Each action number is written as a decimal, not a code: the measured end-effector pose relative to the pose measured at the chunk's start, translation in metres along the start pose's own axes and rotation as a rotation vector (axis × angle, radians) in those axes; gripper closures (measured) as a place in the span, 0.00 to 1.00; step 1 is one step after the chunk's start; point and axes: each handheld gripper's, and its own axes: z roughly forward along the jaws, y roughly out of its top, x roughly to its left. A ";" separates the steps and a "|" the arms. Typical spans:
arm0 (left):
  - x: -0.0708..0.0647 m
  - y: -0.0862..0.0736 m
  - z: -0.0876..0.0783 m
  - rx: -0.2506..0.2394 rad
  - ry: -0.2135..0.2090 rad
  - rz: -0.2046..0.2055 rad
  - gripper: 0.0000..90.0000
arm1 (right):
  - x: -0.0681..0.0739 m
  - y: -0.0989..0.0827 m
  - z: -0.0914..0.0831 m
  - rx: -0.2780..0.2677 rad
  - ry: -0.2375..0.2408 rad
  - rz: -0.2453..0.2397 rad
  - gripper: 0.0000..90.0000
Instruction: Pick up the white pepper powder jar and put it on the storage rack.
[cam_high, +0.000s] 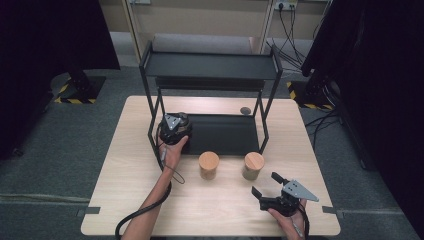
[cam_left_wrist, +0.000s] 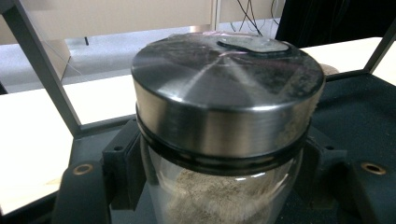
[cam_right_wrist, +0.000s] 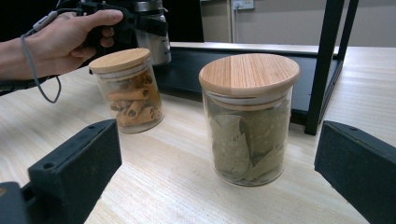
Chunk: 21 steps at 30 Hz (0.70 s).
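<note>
The high view looks forward and down from above the person's side, taking in the whole wooden table (cam_high: 150, 200), the black shelf rack (cam_high: 212, 67) at its far side and the grey floor beyond. The left gripper view sits very close to a metal-lidded jar (cam_left_wrist: 227, 100), facing across the rack's lower tray toward the room's far wall. The right gripper view sits low over the tabletop, facing the leaf jar (cam_right_wrist: 249, 119) up close and the roll jar (cam_right_wrist: 128, 91) farther off; both jars also appear in the high view.

A light wooden table (cam_high: 125, 200) carries a black rack (cam_high: 210, 67) and two wooden-lidded jars (cam_high: 208, 165).
</note>
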 end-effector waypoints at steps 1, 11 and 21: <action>0.000 0.000 0.001 0.001 0.001 0.001 0.34 | 0.000 0.000 0.000 -0.001 0.001 0.000 0.01; -0.002 -0.001 0.007 0.004 0.009 -0.001 0.34 | 0.000 0.000 0.000 0.000 0.002 0.000 0.01; 0.000 -0.004 0.010 0.010 0.012 -0.010 0.34 | 0.000 0.000 0.000 0.001 0.004 -0.002 0.01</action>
